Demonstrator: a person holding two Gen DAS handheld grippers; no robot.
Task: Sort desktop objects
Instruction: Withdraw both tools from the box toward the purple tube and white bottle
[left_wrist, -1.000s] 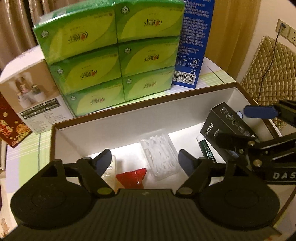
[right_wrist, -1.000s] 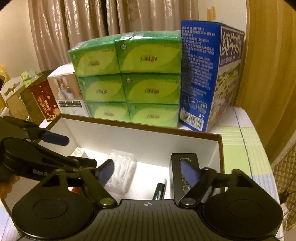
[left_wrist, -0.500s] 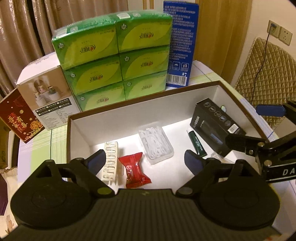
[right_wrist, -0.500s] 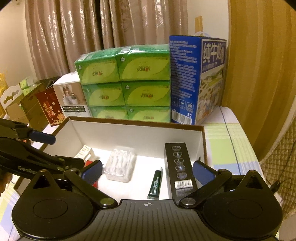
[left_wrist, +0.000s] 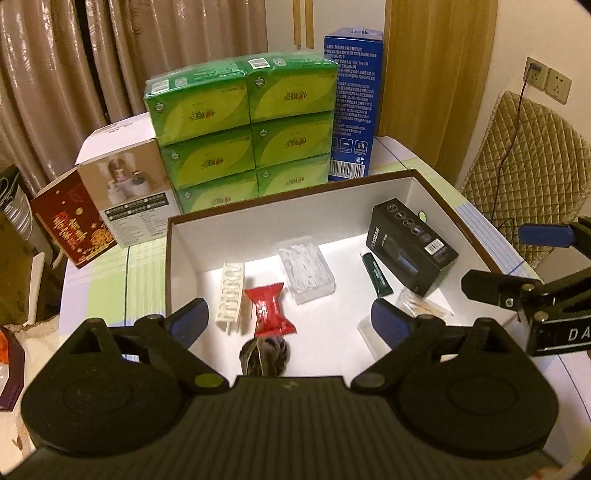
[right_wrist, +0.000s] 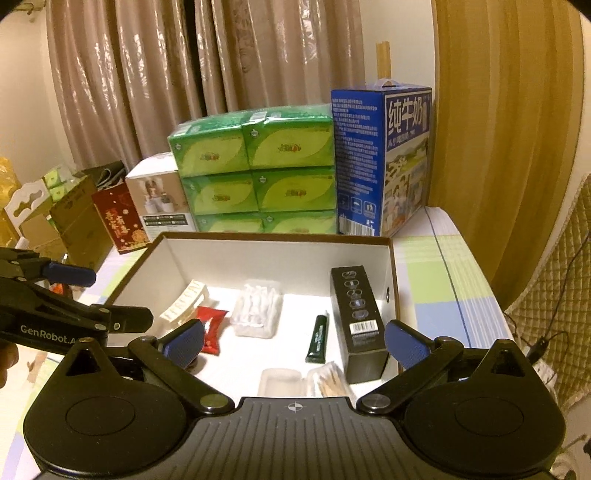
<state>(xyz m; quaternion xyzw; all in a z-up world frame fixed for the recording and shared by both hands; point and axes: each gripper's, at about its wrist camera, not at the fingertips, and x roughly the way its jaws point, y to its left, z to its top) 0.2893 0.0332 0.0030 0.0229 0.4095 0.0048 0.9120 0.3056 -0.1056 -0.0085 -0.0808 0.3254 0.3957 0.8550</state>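
A brown-rimmed white box (left_wrist: 291, 218) (right_wrist: 275, 238) holds a black carton (left_wrist: 412, 245) (right_wrist: 360, 314), a green tube (left_wrist: 376, 271) (right_wrist: 318, 338), a clear plastic pack (left_wrist: 307, 269) (right_wrist: 258, 308), a red candy (left_wrist: 269, 308) (right_wrist: 210, 328), a white comb-like piece (left_wrist: 231, 295) (right_wrist: 184, 302), cotton swabs (left_wrist: 421, 304) (right_wrist: 328, 380) and a dark hair tie (left_wrist: 264, 354). My left gripper (left_wrist: 286, 319) is open and empty above the box's near side. My right gripper (right_wrist: 293, 345) is open and empty above the box's near right.
Behind the box stand stacked green tissue packs (left_wrist: 243, 125) (right_wrist: 258, 177), a blue milk carton (left_wrist: 354, 107) (right_wrist: 384, 158), a white product box (left_wrist: 129, 188) and a red box (left_wrist: 70, 225). A quilted chair (left_wrist: 524, 177) is to the right.
Both grippers have pulled up and back from the box, and more of its contents show. Both stay open and empty.
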